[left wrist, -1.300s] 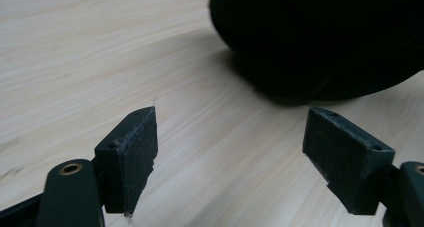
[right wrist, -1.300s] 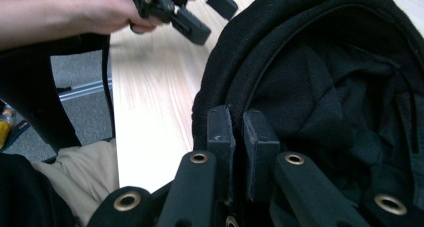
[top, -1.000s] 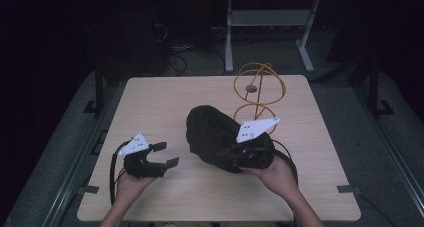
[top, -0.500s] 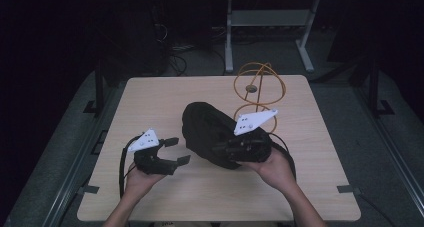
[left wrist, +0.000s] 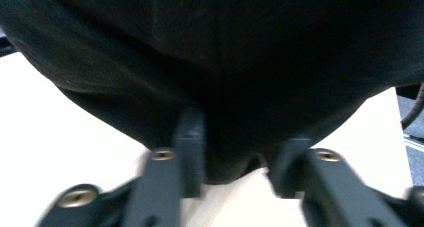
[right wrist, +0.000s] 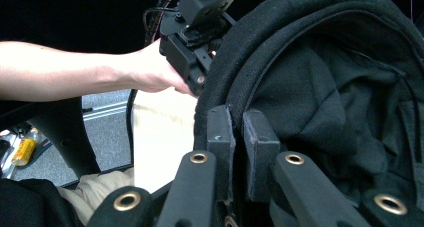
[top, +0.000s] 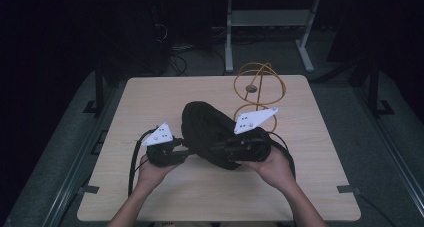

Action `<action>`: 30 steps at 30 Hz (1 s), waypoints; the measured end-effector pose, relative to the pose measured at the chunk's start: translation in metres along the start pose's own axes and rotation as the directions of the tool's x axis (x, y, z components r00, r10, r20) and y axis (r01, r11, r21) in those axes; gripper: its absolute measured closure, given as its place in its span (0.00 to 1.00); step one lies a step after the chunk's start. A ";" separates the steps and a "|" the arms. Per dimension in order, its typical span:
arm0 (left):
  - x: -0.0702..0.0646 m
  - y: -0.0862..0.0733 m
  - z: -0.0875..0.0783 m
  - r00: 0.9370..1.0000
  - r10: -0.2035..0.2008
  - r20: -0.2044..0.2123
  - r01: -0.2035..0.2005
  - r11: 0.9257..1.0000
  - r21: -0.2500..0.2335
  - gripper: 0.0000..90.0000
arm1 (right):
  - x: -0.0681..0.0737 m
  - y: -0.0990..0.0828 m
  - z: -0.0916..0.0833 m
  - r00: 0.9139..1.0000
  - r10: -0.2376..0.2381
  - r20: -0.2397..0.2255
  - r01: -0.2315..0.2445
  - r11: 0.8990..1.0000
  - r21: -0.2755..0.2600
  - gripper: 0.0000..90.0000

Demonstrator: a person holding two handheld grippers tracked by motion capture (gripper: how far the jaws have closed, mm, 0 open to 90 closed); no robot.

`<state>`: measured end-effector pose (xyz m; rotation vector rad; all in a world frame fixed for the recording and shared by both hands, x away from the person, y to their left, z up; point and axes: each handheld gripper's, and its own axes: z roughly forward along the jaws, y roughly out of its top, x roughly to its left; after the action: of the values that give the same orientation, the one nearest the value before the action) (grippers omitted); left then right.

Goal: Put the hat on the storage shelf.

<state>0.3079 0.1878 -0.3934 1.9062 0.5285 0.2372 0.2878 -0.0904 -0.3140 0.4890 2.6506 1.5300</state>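
Note:
A black fabric hat (top: 205, 129) is held tilted over the middle of the wooden table (top: 145, 102). My right gripper (top: 222, 149) is shut on the hat's rim; in the right gripper view its jaws (right wrist: 239, 122) pinch the brim, and the hat's inside (right wrist: 325, 87) shows to the right. My left gripper (top: 182, 148) is at the hat's left edge. In the left gripper view it (left wrist: 235, 137) is open, with the hat's lower edge (left wrist: 225, 62) lying between the two fingers. The left gripper (right wrist: 200, 32) and its hand also appear in the right gripper view, against the hat's outer side.
An orange wire stand (top: 257, 87) made of hoops stands at the back right of the table, just behind the right gripper's white plate (top: 255, 119). Black cables (top: 134, 157) trail from both grippers. Dark floor and a desk frame (top: 230, 32) lie beyond the table.
My left gripper has moved right across the table to the hat's left edge, its jaws now around the fabric. The right gripper has turned the hat slightly while keeping hold.

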 end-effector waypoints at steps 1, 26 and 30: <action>0.001 0.001 -0.001 1.000 -0.005 0.005 0.005 1.000 -0.005 0.82 | 0.000 0.000 0.000 1.000 -0.001 0.003 0.001 1.000 -0.001 0.93; -0.005 0.085 -0.043 0.992 0.071 -0.104 -0.084 0.988 -0.127 0.97 | -0.011 0.000 -0.016 0.993 0.075 -0.088 -0.089 0.983 -0.163 0.85; -0.002 0.094 -0.046 0.990 0.075 -0.116 -0.089 0.988 -0.124 0.97 | -0.014 -0.002 -0.017 0.993 0.087 -0.084 -0.101 0.980 -0.174 0.68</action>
<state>0.3109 0.1961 -0.2894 1.7979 0.4973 0.4233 0.2976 -0.1093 -0.3086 0.5622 2.5452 1.8271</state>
